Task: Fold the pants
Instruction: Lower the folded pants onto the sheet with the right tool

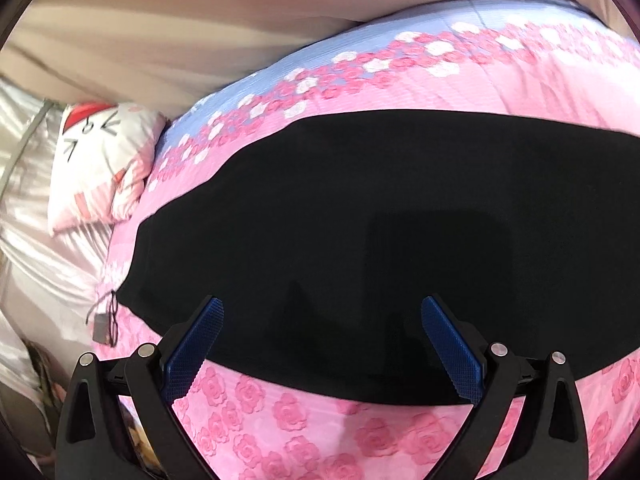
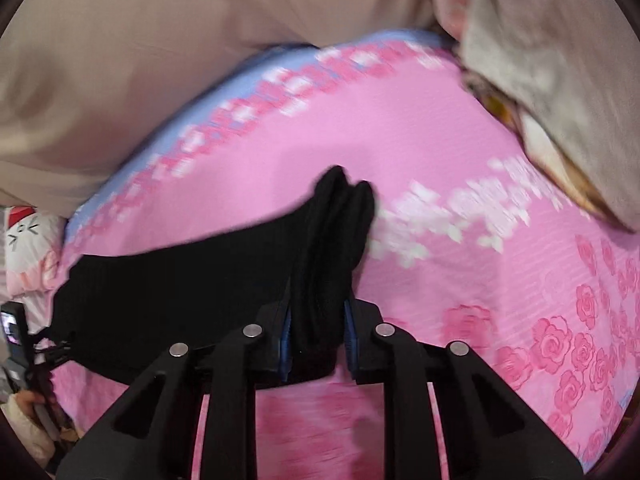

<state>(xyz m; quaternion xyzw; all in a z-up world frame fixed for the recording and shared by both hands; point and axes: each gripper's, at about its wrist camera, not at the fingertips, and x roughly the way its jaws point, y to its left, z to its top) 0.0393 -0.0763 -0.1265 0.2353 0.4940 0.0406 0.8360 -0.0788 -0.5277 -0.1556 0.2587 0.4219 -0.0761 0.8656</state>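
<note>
The black pants (image 1: 360, 240) lie flat across a pink rose-patterned bedspread (image 1: 320, 432). My left gripper (image 1: 322, 308) is open, its blue pads (image 1: 200, 344) spread wide just above the near edge of the pants, holding nothing. In the right wrist view my right gripper (image 2: 316, 304) is shut on a bunched end of the black pants (image 2: 324, 264), which stands up between the pads and trails off to the left over the bedspread (image 2: 420, 160). The right view is motion-blurred.
A white cartoon-cat pillow (image 1: 100, 164) lies at the left beside the bed, with shiny white fabric (image 1: 32, 240) below it. Beige cloth (image 1: 200, 20) hangs behind the bed. A grey-beige pillow (image 2: 552, 92) lies at the right. A small device with cords (image 1: 104, 320) sits at the bed's left edge.
</note>
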